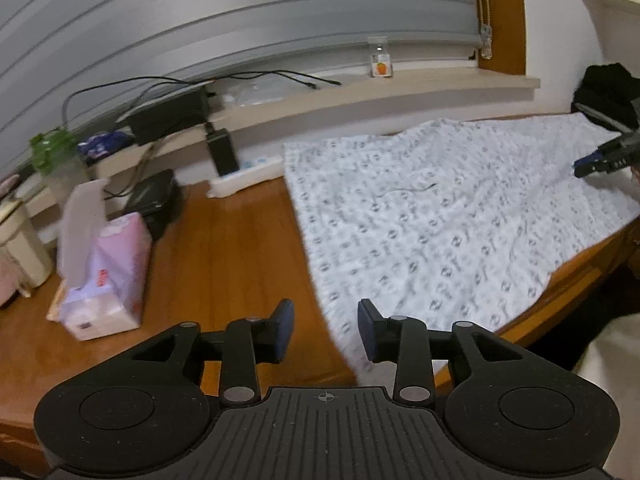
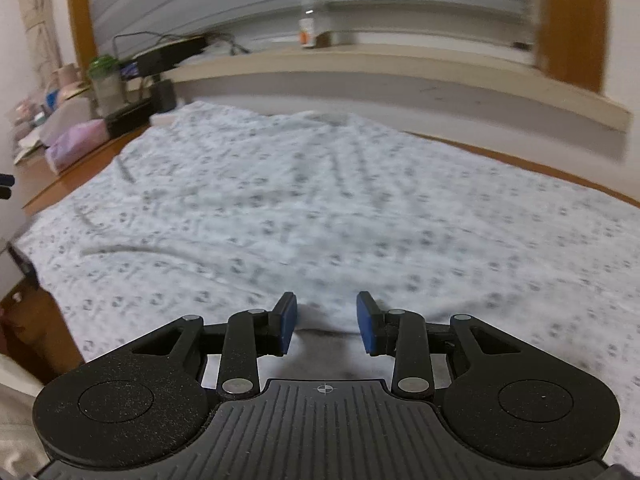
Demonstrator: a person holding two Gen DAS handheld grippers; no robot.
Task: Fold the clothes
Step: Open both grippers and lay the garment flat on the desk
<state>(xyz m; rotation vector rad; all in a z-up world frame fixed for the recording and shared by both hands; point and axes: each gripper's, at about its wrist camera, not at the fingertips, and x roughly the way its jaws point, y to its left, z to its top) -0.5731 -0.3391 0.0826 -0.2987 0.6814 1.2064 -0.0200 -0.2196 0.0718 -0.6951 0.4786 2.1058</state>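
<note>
Left claw (image 1: pixel 326 330) hovers over near-left edge of white patterned garment (image 1: pixel 440 216), jaws apart, nothing between pads. Garment spread flat on wooden desk (image 1: pixel 224 248). Pink tissue pack (image 1: pixel 106 276) well left of it. White power strip (image 1: pixel 244 176) at desk's back. Right claw (image 1: pixel 600 160) at far right, over garment; grip unclear.

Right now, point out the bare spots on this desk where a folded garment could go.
One free patch: bare wood desk between the pink tissue pack and the patterned cloth's left edge, in front of the white power strip. The far left is crowded with containers, the black box and cables; the cloth covers the rest.
</note>
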